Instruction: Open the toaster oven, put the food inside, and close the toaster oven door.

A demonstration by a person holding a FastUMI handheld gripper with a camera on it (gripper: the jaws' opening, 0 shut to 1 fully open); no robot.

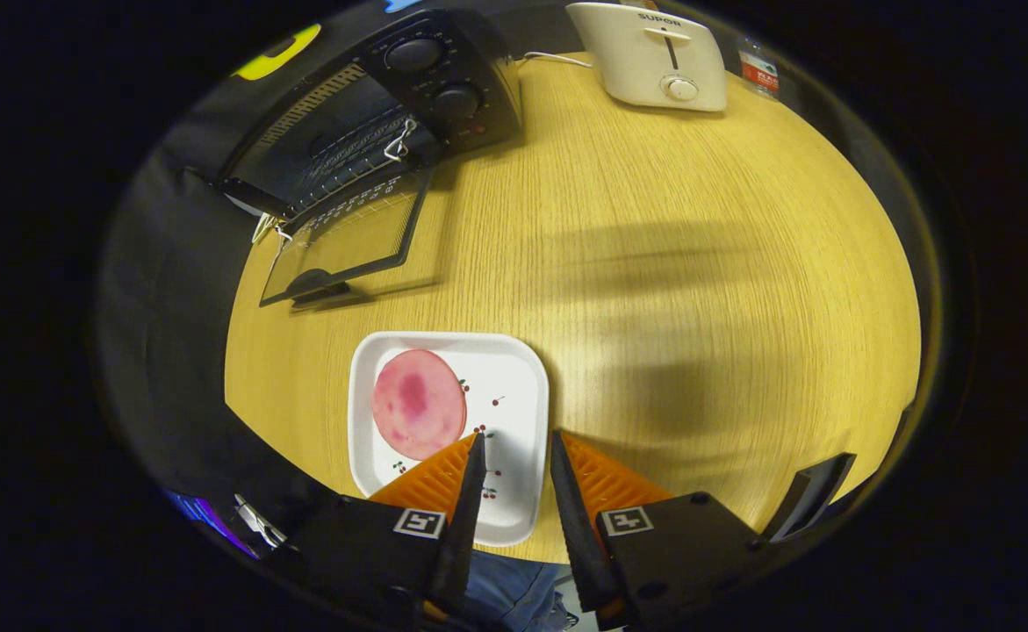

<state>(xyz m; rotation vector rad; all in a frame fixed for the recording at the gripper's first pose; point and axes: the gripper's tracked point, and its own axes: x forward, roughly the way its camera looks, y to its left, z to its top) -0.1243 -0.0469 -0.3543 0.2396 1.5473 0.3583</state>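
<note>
A black toaster oven (373, 123) stands at the far left of the round wooden table, its glass door (347, 241) folded down flat onto the tabletop. A wire rack shows inside the open cavity. A round pink slice of food (419, 404) lies on a white square plate (514, 386) just ahead of my fingers. My gripper (516, 437) hovers over the plate's near right part, open with a narrow gap and nothing between the fingers. The left fingertip sits right beside the slice's near edge.
A cream pop-up toaster (654, 57) stands at the table's far side, with a small bottle (759, 75) to its right. Bare wood table (698, 263) stretches right of the plate. A dark flat object (808, 491) sits at the near right edge.
</note>
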